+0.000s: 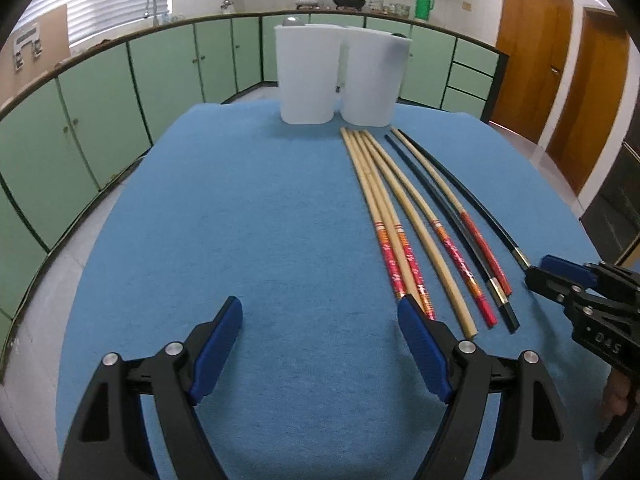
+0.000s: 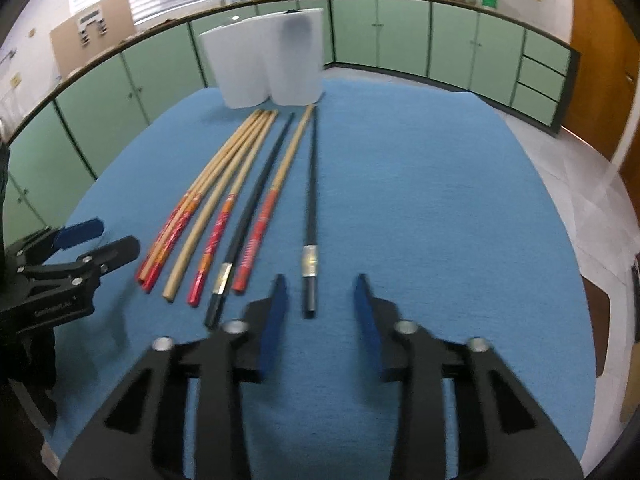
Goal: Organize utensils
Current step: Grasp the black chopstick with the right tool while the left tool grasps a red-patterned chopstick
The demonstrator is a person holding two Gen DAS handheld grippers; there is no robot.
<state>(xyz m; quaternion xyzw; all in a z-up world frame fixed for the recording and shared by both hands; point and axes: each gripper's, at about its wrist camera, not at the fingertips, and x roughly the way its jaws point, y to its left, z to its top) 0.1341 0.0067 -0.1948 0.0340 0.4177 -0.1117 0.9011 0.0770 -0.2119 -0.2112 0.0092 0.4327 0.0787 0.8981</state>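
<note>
Right claw [image 2: 320, 300]: jaws parted, nothing between the pads; low over the near part of the worktop.
Black chopstick [image 2: 310, 216]: lone one, its butt end lying just ahead of the right claw, in line with the gap between the fingers, not touched by either; silver band near the butt; tip points to the far edge.
Left claw [image 1: 320, 320]: spread wide, holding nothing; its right pad [image 1: 420, 356] sits just beside the butt ends of the leftmost red-banded pair.
Chopstick row [image 1: 420, 216]: wooden sticks with red patterned handles, one plain wooden stick and a second black one, lying side by side, fanning slightly; tips toward the far edge, butts toward the near edge, on the right half seen from the left wrist.
White holder [image 1: 340, 76]: two joined upright white cups at the far edge, just beyond the chopstick tips.
Worktop [image 1: 240, 208]: covered in blue cloth.
Room: green cabinets [image 1: 168, 64] run along the wall; pots and a green flask [image 1: 423, 3] on the counter behind; brown wooden doors [image 1: 532, 56] to the right.
</note>
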